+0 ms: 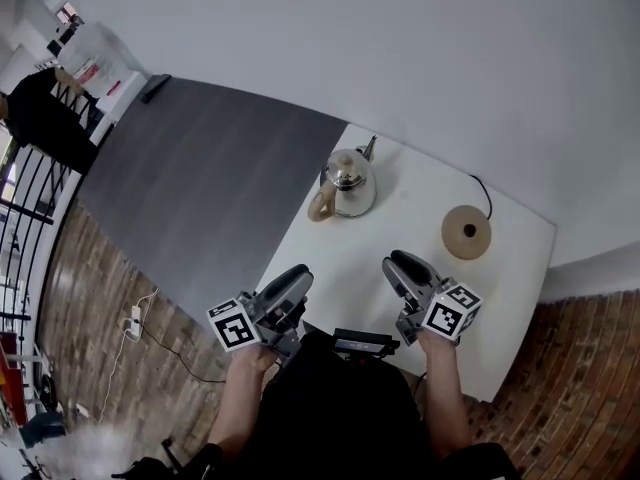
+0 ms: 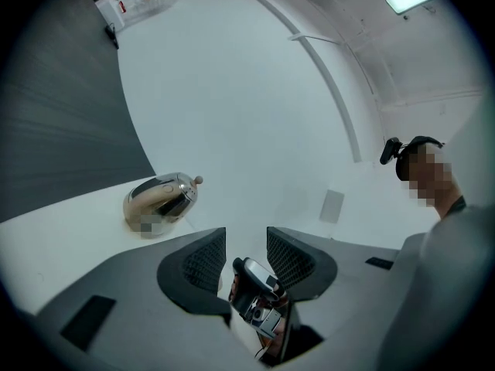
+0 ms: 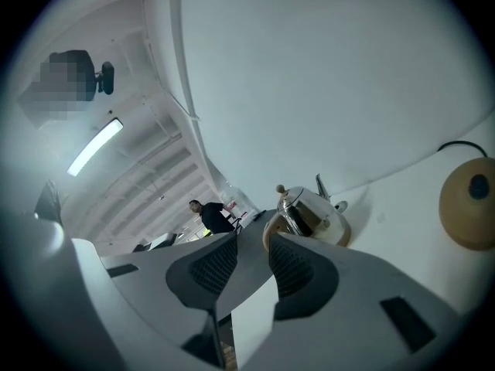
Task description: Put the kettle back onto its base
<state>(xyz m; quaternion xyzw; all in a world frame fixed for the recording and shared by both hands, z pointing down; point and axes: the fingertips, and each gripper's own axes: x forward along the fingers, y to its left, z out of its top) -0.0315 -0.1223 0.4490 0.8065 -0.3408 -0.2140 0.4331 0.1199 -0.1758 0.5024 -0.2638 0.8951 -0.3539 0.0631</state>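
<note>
The kettle (image 1: pixel 348 183), a shiny steel dome with a tan handle and thin spout, stands on the white table (image 1: pixel 410 200), well apart from its round tan base (image 1: pixel 466 232). The left gripper (image 1: pixel 292 284) and right gripper (image 1: pixel 402 266) have their jaws apart, empty.

Shows a domed, polished steel kettle (image 1: pixel 348 183) standing upright near the far left corner of the white table (image 1: pixel 350 263), tan handle turned toward the near left, spout pointing away. Shows the round tan base (image 1: pixel 466 231), dark-centred, black-corded, bare, well apart to the kettle's right.
</note>
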